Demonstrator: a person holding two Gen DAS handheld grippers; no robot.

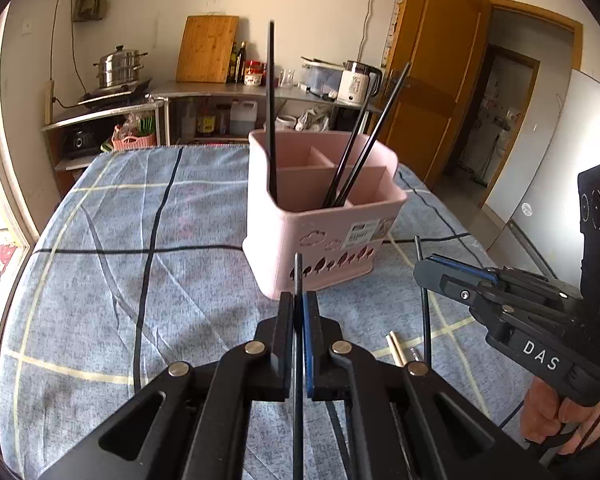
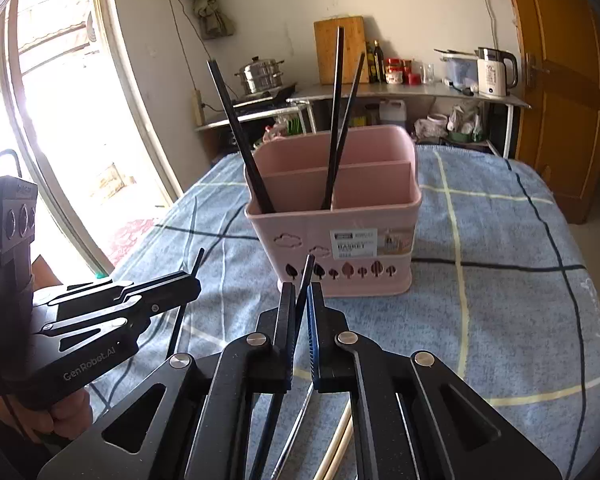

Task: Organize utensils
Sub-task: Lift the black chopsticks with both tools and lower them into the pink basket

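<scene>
Chopsticks, black, one clamped in each gripper, both in front of the pink basket [image 1: 320,216] on the blue checked cloth [image 1: 140,280].

Left gripper [image 1: 300,304]: jaws nearly fully closed on a black chopstick [image 1: 298,276]. The stick runs straight up through the gap between the pads, its tip poking just above the fingertips and the rest trailing down below the linkage. The tip sits just short of the basket's front wall.

Right gripper [image 2: 300,296]: jaws likewise pinched on a second black chopstick [image 2: 307,276], this one tilted a little across the pads, not parallel to them. Its tip is also just short of the basket's front wall.

Three more black chopsticks already stand in the basket: one leans in the left corner, two cross near the divider. A few pale and metal sticks lie on the cloth on the near side of the basket, under the right gripper.

Risks, judged:
- Thin smooth sticks held near one end could pivot or slip in the pads, the tilted right one most of all.
- The long lower end could catch the basket rim or knock the sticks already standing.
- The light basket may tip or slide if its front wall is struck.
- The two grippers are close together and could collide over the basket.
</scene>
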